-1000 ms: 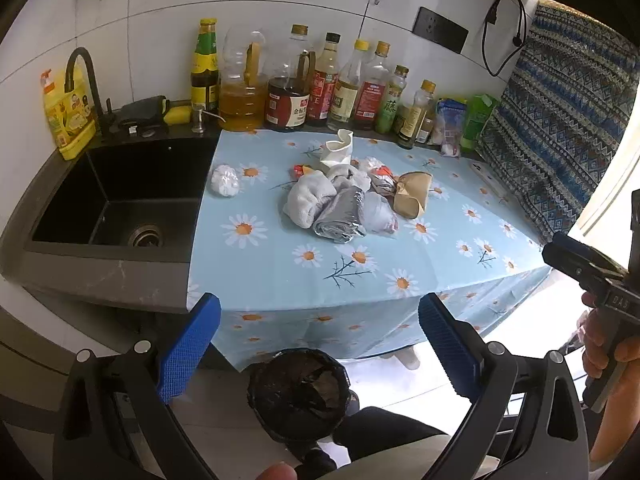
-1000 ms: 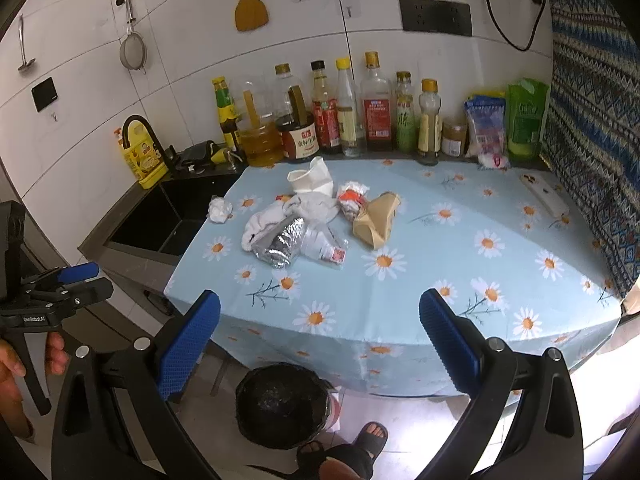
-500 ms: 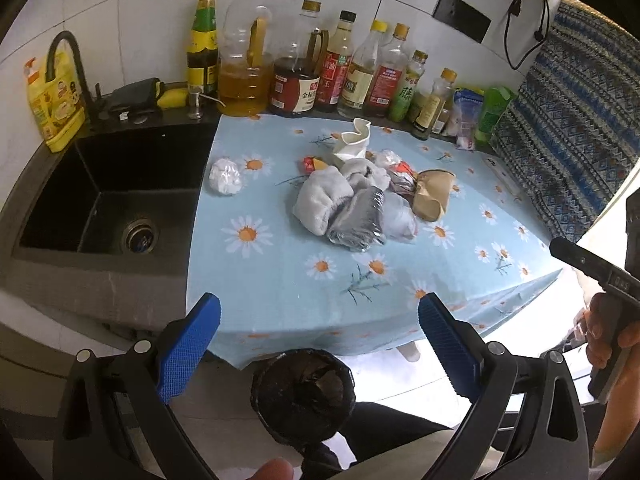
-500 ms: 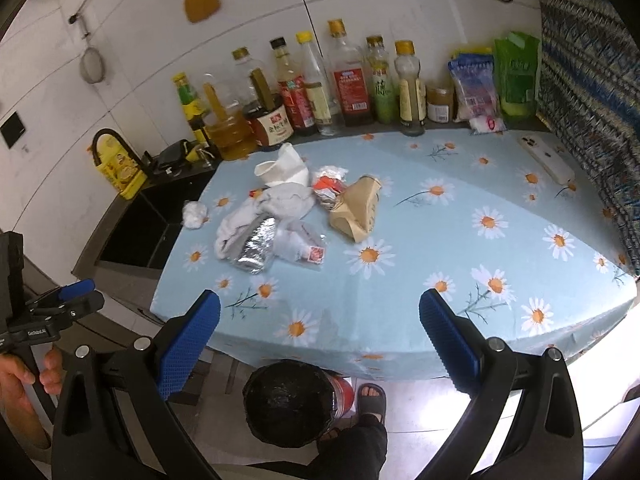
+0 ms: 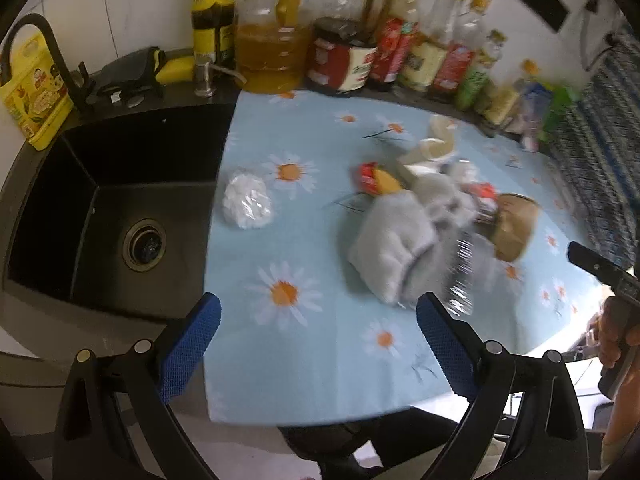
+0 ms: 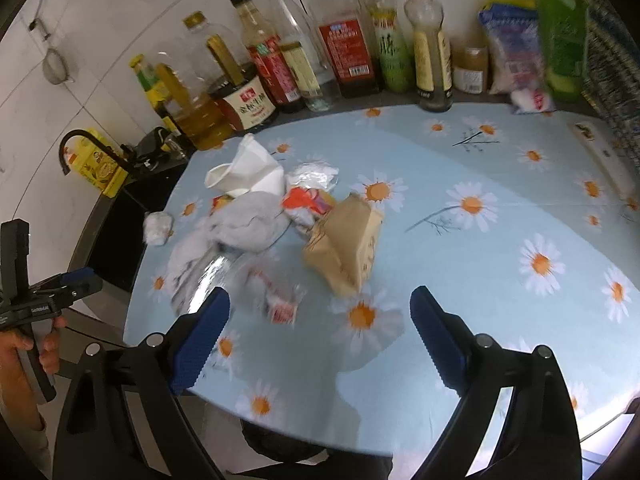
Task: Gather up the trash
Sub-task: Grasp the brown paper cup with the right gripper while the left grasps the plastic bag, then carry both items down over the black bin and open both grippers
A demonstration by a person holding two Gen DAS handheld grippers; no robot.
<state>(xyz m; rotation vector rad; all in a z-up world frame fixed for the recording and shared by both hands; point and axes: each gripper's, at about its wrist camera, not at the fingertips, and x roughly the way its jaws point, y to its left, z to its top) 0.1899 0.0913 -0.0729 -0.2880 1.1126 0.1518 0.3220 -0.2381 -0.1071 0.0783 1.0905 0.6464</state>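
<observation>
Kitchen counter [image 6: 500, 240] under a pale blue daisy-print cloth, white tiled wall running behind.

Left to right:
- Black sink [image 5: 112, 208], set into the counter at its left end; a yellow detergent pouch [image 5: 32, 96] is standing by the tap.
- Crumpled white wad [image 5: 246, 200], lying alone on the cloth just beside the sink edge.
- Trash pile [image 6: 280, 232], sitting mid-counter: white paper cup [image 6: 248, 172] on its side, grey cloth bundle [image 6: 248, 224], silver foil wrapper [image 6: 204, 276], red-and-white packets, crushed brown paper bag [image 6: 344, 244]. Pieces are touching and overlapping.
- Row of sauce and oil bottles [image 6: 348, 48], standing along the wall behind the pile.

Left gripper [image 5: 318, 344]: jaws are standing wide apart, nothing between them, hanging over the near counter edge.

Right gripper [image 6: 320, 336]: jaws have just been closing a little yet are gaping wide, nothing between them, apart from the pile.
</observation>
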